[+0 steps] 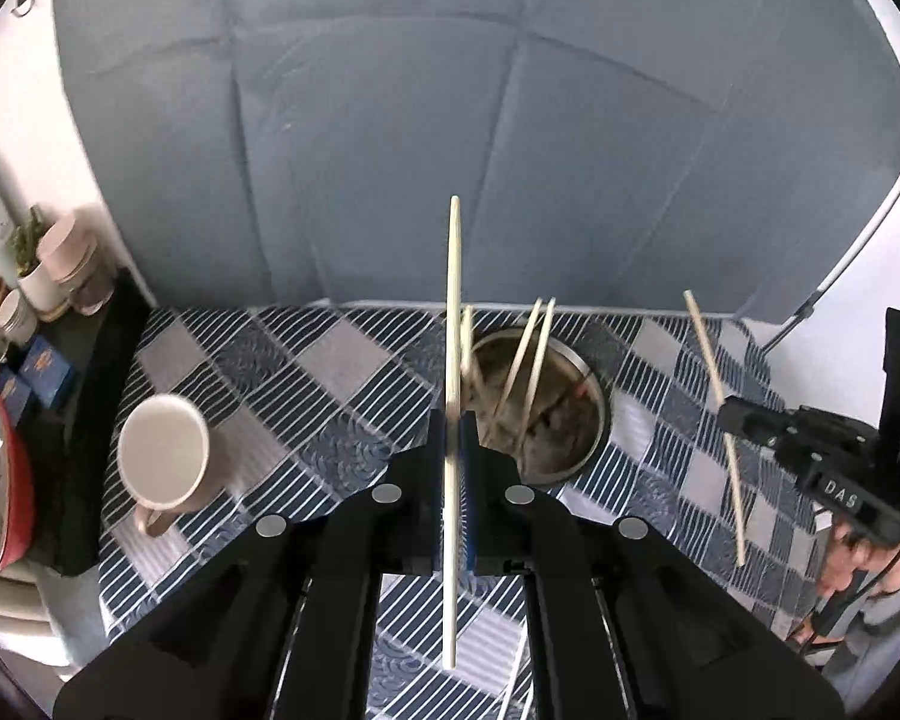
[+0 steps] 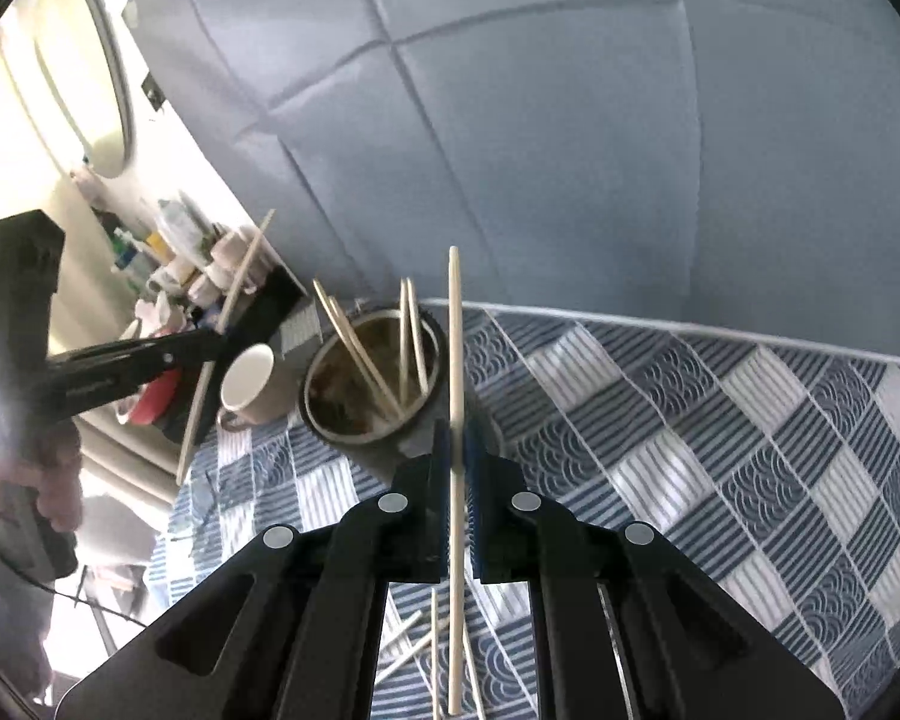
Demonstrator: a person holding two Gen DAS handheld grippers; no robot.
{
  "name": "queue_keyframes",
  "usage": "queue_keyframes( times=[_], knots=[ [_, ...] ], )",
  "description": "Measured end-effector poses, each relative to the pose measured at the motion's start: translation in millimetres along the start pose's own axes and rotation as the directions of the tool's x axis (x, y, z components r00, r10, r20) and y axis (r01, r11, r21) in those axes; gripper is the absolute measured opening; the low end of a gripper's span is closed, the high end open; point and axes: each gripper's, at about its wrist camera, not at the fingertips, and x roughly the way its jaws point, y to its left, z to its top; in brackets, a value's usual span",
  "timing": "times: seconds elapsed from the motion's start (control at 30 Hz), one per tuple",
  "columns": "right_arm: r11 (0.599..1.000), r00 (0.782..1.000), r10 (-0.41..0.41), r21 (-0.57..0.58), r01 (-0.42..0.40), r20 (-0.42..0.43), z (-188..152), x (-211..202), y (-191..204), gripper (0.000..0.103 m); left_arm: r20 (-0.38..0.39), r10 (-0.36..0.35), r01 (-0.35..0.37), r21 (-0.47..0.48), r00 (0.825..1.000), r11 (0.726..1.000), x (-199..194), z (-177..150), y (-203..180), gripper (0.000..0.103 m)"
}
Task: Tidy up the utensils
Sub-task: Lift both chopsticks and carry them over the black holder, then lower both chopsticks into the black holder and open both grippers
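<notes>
Both tongs (image 1: 455, 438) (image 2: 457, 462) pinch one chopstick (image 1: 452, 360) (image 2: 455, 372) each, near the holder (image 1: 594, 396).

Black plastic left tool (image 1: 455, 438) and right tool (image 2: 457, 450), blue-padded fingers (image 1: 469, 480), round silver screws (image 1: 387, 493), white "DAS" lettering, black cable, bare skin, grey sleeve.

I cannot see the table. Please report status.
Left gripper shut on chopstick. Right gripper shut on another. Holder ahead, mug aside.

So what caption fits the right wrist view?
Right gripper holds a chopstick upright near the metal cup of chopsticks.
</notes>
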Motion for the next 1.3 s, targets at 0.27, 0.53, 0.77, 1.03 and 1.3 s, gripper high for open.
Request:
queue_keyframes(
  times=[0.27, 0.53, 0.77, 1.03, 1.3],
  knots=[
    [0.999, 0.999, 0.044, -0.032, -0.044, 0.021, 35, 18, 14, 0.005, 0.068, -0.068, 0.069, -0.014, 0.995, 0.998, 16, 27, -2, 0.005],
    [0.986, 0.985, 0.149, -0.085, -0.142, 0.089, 65, 34, 28, 0.005, 0.214, -0.177, 0.183, -0.006, 0.961, 0.983, 23, 40, -1, 0.005],
    [0.977, 0.972, 0.199, -0.107, -0.187, 0.122, 87, 60, 37, 0.005, 0.270, -0.175, 0.177, 0.017, 0.947, 0.984, 44, 41, 0, 0.005],
    [0.969, 0.956, 0.244, -0.080, -0.233, 0.166, 85, 93, 29, 0.005, 0.343, -0.192, 0.198, 0.018, 0.919, 0.980, 63, 22, 6, 0.005],
    [0.969, 0.955, 0.249, -0.047, -0.244, 0.162, 62, 113, 22, 0.005, 0.404, -0.198, 0.204, 0.028, 0.893, 0.979, 64, 0, 7, 0.005]
  ],
)
